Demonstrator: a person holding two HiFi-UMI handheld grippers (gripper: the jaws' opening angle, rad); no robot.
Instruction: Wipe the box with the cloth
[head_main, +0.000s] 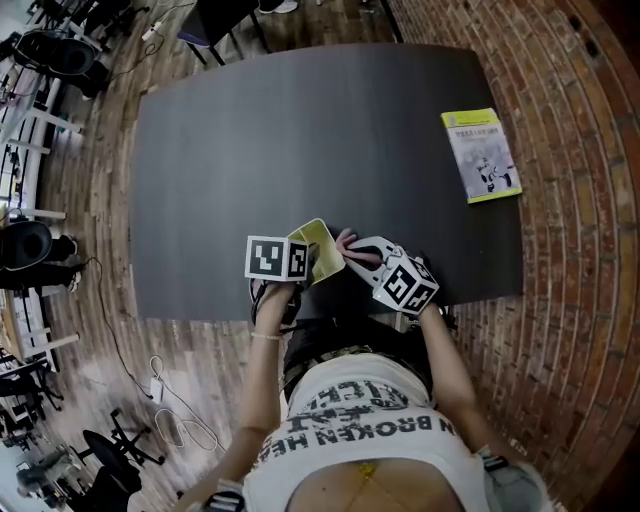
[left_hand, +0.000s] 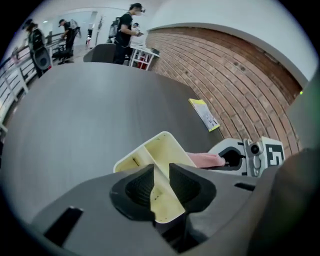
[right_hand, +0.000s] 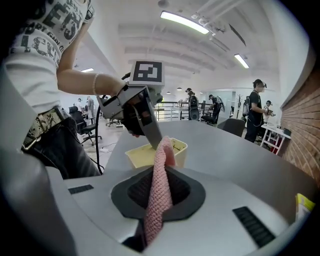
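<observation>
Cloth (right_hand: 157, 205) is sitting pinched between the jaws of the right gripper (right_hand: 161, 170). The jaws are closing narrowly on a bunched fold, and a short pink tip is sticking out ahead of them. The left gripper (left_hand: 161, 170) is clamping one thin wall of the pale yellow box (left_hand: 157, 147), which is riding tilted at the near edge of the dark table (head_main: 300, 130), right in front of the person. Whether the box is touching the table I cannot tell. The cloth tip is lying just beside the box's rim, and actual contact is not showing clearly in any view. A yellow-green booklet (head_main: 481, 155) is lying well apart, toward the table's right side.

The box is looking like thin, stiff, smooth plastic, so it is probably weighing very little. Its slick wall may swivel in a single pinch once the cloth is pushing on it. A hold low on the wall, deep in the jaws, seems the safer place. Wiping strokes aimed toward the clamped side should be twisting it less. The cloth is reading as a soft, limp knit with a grippy weave. It is unlikely to slip, but the free tip will fold back under pressure. Gripping it close to the working end, as here, is giving it enough firmness to wipe.
</observation>
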